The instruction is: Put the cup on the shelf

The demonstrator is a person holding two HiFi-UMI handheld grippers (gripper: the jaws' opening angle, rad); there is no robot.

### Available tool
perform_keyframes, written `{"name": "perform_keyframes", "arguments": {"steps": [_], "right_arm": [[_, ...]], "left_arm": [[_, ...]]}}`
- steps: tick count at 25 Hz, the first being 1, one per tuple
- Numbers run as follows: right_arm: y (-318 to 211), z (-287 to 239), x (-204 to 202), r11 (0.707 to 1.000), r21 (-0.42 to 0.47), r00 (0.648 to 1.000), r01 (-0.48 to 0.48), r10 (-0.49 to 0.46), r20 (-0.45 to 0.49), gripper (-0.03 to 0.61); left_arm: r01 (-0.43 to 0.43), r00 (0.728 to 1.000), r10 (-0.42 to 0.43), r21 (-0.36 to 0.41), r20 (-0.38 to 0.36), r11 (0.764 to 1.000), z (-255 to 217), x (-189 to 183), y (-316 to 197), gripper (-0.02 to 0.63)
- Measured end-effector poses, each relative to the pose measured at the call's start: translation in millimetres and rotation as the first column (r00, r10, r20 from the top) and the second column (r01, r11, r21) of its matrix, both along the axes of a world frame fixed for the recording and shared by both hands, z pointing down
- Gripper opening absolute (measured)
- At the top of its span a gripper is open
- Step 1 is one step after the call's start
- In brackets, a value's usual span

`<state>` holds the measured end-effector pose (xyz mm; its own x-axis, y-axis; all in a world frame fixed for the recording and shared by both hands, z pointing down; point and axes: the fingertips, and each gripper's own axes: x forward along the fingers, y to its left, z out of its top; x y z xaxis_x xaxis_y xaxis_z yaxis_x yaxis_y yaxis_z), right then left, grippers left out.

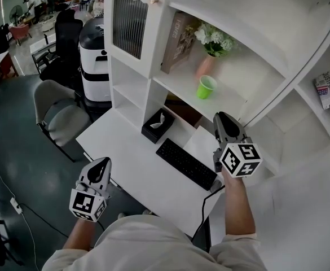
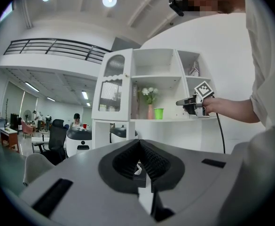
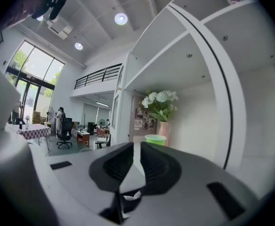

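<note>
Items as I read them off my feeds, left to right:

1. Grey chair (image 1: 56,113): on the floor to the left of my left jaws, well apart from them.
2. Left gripper (image 1: 103,162): held level over the near edge of the white desk (image 1: 125,151). Its jaws are pressed together with nothing between them.
3. Black tissue box (image 1: 157,126): on the desk ahead of the left jaws, at the foot of the cabinet.
4. Black keyboard (image 1: 188,164): on the desk between my two grippers, below and to the left of the right jaws.
5. Framed picture (image 1: 177,42): leaning at the back of the shelf (image 1: 235,101), ahead of the right jaws and to their left.
6. Pink vase (image 1: 206,66) with white flowers: on the same shelf, straight ahead of the right jaws.
7. Green cup (image 1: 206,87): standing upright on that shelf just beside the vase, ahead of the right jaws and clear of them.
8. Right gripper (image 1: 221,116): held level and pointing at the shelf. Its jaws are drawn nearly together, leaving a thin slit between the pads. I see nothing in that slit.
9. Printed packet (image 1: 329,89): in the compartment to the right of the right jaws, well apart.
</note>
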<state>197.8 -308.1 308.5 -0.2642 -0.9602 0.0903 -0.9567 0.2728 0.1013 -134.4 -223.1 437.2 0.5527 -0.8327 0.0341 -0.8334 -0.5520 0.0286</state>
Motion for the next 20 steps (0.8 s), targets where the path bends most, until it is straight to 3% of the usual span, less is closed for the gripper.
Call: {"name": "perform_keyframes", "arguments": {"steps": [6, 20], "right_arm": [[29.5, 11.7, -2.3, 1.000, 0.008, 1.000, 0.008, -0.009, 0.015, 0.011], [60.4, 27.7, -14.9, 0.998, 0.015, 0.998, 0.055, -0.055, 0.023, 0.006]], "left_arm": [[-0.001, 1.000, 0.001, 0.009, 0.014, 1.000, -4.5, 0.8, -1.7, 0.000], [-0.025, 0.999, 0.023, 0.064, 0.032, 0.998, -27.7, 17.0, -0.6, 0.000]]}}
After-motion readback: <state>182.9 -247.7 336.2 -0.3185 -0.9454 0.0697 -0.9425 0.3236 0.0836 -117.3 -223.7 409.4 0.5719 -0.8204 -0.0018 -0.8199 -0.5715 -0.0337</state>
